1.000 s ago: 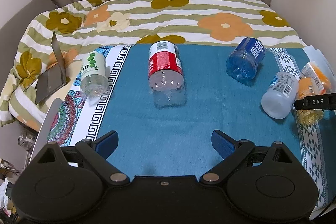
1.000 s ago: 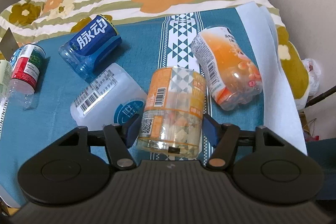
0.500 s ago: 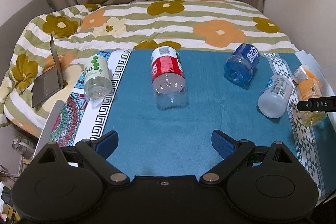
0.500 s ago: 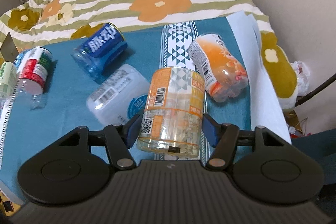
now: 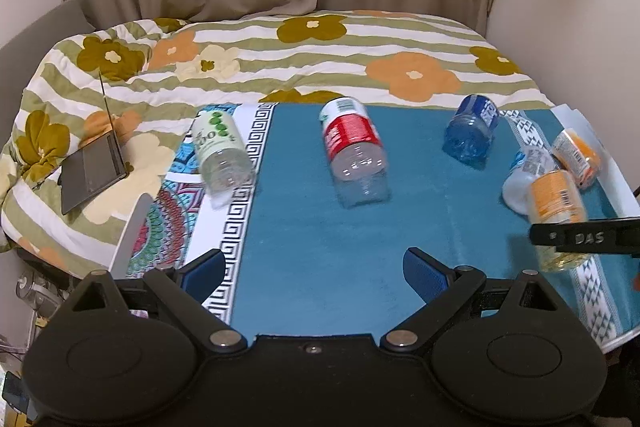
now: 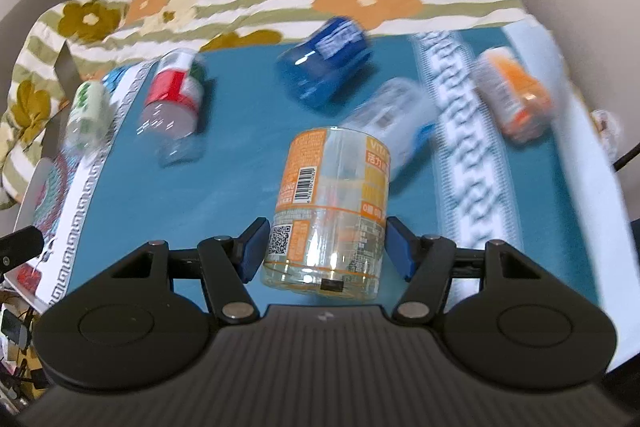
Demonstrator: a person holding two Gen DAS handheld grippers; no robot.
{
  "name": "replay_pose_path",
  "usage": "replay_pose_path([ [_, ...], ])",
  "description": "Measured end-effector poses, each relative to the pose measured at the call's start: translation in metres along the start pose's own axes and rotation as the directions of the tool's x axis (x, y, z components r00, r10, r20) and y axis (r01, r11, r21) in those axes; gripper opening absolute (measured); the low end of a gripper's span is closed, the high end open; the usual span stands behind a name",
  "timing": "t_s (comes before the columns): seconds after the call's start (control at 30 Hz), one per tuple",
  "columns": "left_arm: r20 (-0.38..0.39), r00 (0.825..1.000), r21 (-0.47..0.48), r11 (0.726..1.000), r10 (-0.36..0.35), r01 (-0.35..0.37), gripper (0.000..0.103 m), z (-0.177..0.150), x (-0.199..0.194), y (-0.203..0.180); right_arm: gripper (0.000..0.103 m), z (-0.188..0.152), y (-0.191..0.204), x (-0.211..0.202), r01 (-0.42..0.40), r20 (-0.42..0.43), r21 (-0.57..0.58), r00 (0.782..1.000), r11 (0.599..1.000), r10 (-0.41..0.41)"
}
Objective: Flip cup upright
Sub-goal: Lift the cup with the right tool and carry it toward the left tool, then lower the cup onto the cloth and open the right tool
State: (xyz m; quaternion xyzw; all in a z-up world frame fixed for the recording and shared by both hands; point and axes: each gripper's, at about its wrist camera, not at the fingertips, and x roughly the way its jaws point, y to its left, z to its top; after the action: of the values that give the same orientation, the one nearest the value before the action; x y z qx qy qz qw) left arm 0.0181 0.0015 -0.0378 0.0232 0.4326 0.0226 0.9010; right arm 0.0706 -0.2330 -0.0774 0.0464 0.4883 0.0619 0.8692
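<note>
A: Cup (image 6: 334, 203), the clear plastic one with the orange label and barcode: where is it?

B: Clamped between the blue pads of the right gripper (image 6: 326, 251), held above the teal cloth (image 6: 240, 179). It is a smooth cylinder, its far end pointing away from the camera; whether anything is in it I cannot tell.

A: And the left gripper (image 5: 314, 269)?

B: Spread wide over the cloth, nothing between its pads.

A: Further out?

B: Five more cut-down plastic bottles lie on their sides: a green-dotted one (image 5: 220, 151) on the patterned border, a red-labelled one (image 5: 354, 151), a blue one (image 5: 472, 133), a frosted white one (image 5: 524, 177) and an orange one (image 5: 578, 157). The cloth covers a flowered, striped quilt (image 5: 320, 55) on a bed.
</note>
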Motion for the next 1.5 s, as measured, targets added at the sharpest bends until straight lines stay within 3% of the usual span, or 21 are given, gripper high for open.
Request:
replay_pose_path([
  [0.37, -0.036, 0.999, 0.018, 1.0, -0.01, 0.011, 0.098, -0.013, 0.014, 0.039, 0.077, -0.019, 0.056, 0.04, -0.017, -0.037, -0.03, 0.999, 0.999, 0.016],
  [0.87, -0.053, 0.998, 0.037, 0.999, -0.036, 0.038, 0.098, -0.014, 0.025, 0.047, 0.079, -0.024, 0.071, 0.055, 0.004, -0.053, -0.039, 0.999, 0.999, -0.006],
  [1.03, -0.052, 0.998, 0.036, 0.999, -0.034, 0.036, 0.098, -0.014, 0.024, 0.047, 0.094, -0.023, 0.071, 0.053, 0.02, -0.048, -0.035, 0.999, 0.999, -0.022],
  [1.33, -0.032, 0.999, 0.047, 0.998, -0.041, 0.042, 0.098, -0.009, 0.014, 0.036, 0.098, -0.02, 0.061, 0.046, -0.012, -0.061, 0.0, 0.998, 1.0, 0.012],
  [1.5, -0.027, 0.998, 0.053, 0.997, -0.054, 0.055, 0.098, 0.002, 0.005, 0.022, 0.103, -0.02, 0.046, 0.019, -0.038, -0.051, 0.013, 0.998, 0.999, 0.039],
])
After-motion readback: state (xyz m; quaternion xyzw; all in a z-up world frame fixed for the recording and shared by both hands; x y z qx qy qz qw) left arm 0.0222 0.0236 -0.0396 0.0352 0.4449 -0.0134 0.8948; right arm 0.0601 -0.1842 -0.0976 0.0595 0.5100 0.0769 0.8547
